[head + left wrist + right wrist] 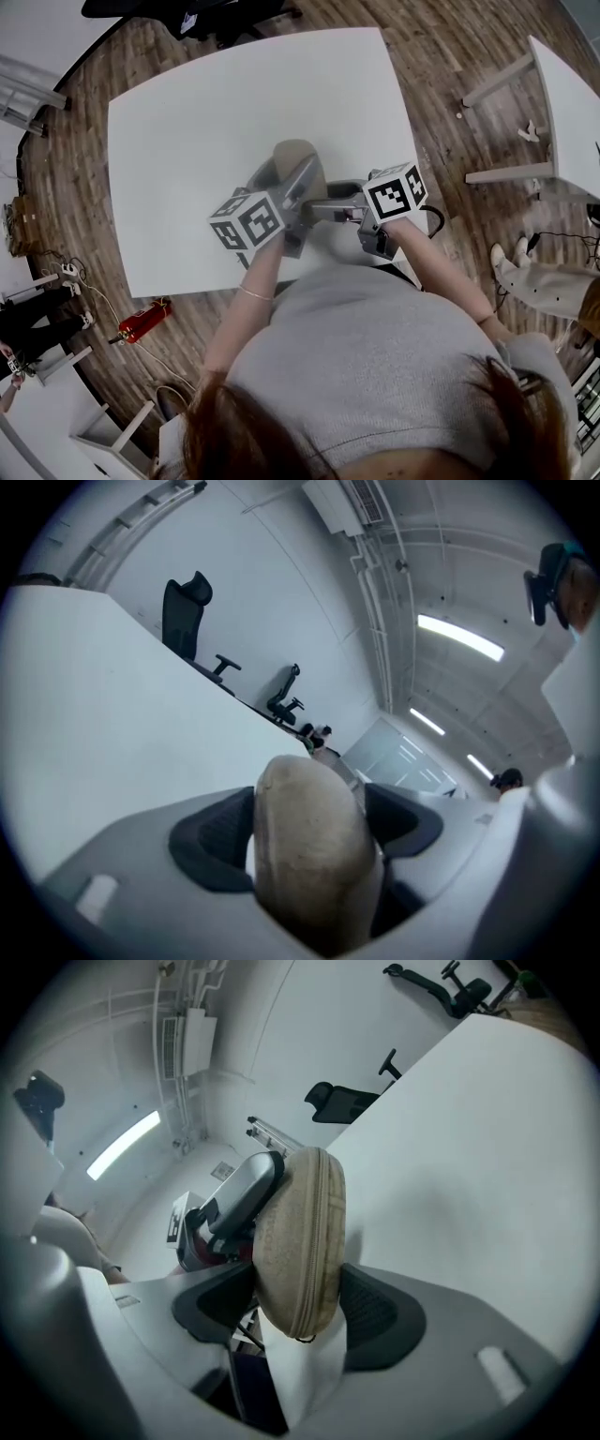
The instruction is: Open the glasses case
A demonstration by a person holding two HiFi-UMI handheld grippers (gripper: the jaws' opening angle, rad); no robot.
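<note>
Glasses case [294, 156], tan and with its zipper seam closed, was over the white table [178, 141] near the front edge, caught between two grippers that faced each other. On the left, the left gripper [309, 825] had its dark pads pressed against the case's rounded end, which filled the gap between them. On the right, the right gripper [298, 1309] pinched the other end, with the zipper line running down between its pads.

Bare table [178, 131] spreads left, right and beyond the glasses case [294, 152], the only obstacle.
</note>
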